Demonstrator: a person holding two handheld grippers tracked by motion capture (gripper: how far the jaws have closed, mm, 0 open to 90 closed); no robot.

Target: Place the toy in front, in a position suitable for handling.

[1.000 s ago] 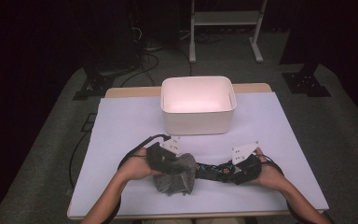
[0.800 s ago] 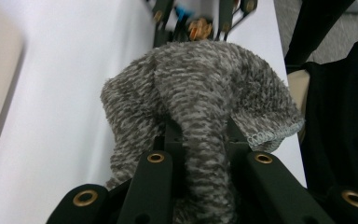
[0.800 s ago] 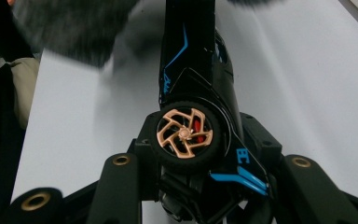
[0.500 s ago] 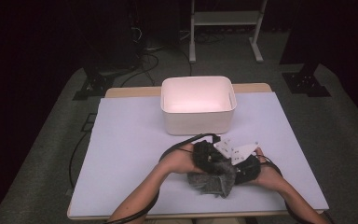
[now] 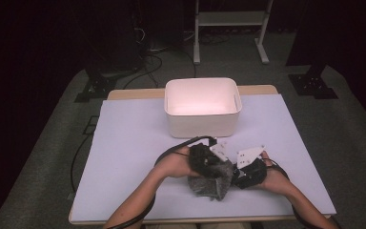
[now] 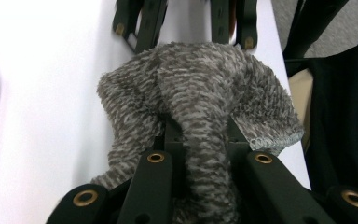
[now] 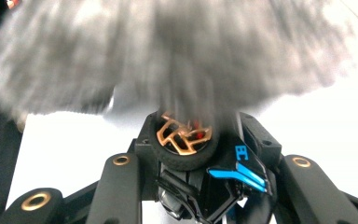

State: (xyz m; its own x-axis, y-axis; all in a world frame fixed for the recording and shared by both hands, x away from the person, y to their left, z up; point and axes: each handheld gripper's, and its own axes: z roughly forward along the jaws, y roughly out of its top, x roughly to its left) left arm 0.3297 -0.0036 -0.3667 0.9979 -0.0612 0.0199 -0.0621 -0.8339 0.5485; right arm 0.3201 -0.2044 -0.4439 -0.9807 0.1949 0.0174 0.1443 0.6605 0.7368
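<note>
cloth (image 6: 200,102) bunched, long axis running away from left gripper (image 6: 200,149), whose jaws pinch it.

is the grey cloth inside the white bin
No, in the high view the grey cloth lies on the table's white cover between the two hand-held grippers, in front of the white bin.

A wooden surface (image 5: 124,94) stands on a grey carpeted floor (image 5: 43,157), most of its top covered by a pale lilac sheet (image 5: 133,143). Beyond the surface's far edge, a white metal stand (image 5: 228,21) rises from the floor, with black cables (image 5: 147,52) tangled to its left. Black floor plates (image 5: 93,89) (image 5: 312,85) sit off both far corners of the surface. The room behind lies in darkness.
</note>
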